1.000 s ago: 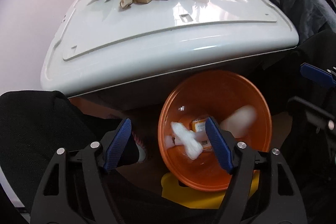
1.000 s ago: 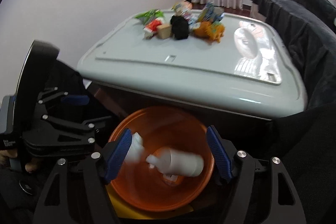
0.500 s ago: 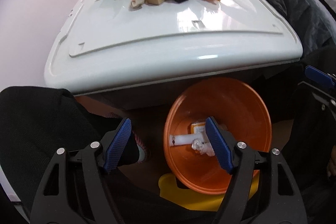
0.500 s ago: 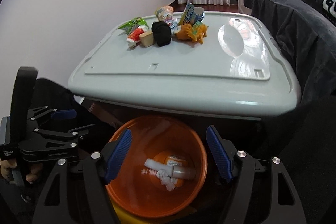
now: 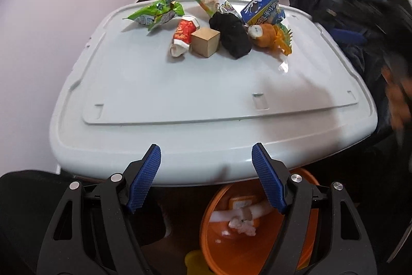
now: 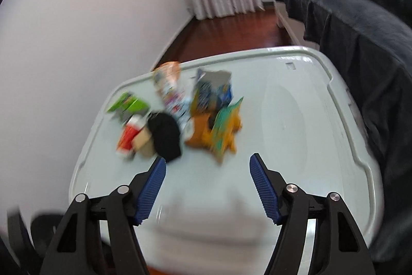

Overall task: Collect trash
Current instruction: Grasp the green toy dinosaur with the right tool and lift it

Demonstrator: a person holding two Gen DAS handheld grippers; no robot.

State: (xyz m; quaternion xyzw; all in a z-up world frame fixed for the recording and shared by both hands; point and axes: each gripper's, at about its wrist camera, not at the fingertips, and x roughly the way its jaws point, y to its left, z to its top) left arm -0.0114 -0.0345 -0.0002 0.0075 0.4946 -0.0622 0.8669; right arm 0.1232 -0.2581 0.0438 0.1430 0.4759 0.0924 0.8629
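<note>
both claws empty: left gripper (image 5: 206,159) gapes, right gripper (image 6: 207,166) closing over blurred, colourful, crumpled wrappers (image 6: 177,105).

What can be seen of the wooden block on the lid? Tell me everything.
The wooden block is a small plain cube, light tan, apparently bare wood, resting flat on the pale grey lid with one corner toward the left camera. It sits between the red-and-white wrapper and the black cloth bundle, apparently touching both. No gripper is near it.

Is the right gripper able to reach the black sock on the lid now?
Probably yes. The right gripper has nothing between its closing jaws, and the black sock lies just ahead on the lid, nothing blocking.
</note>
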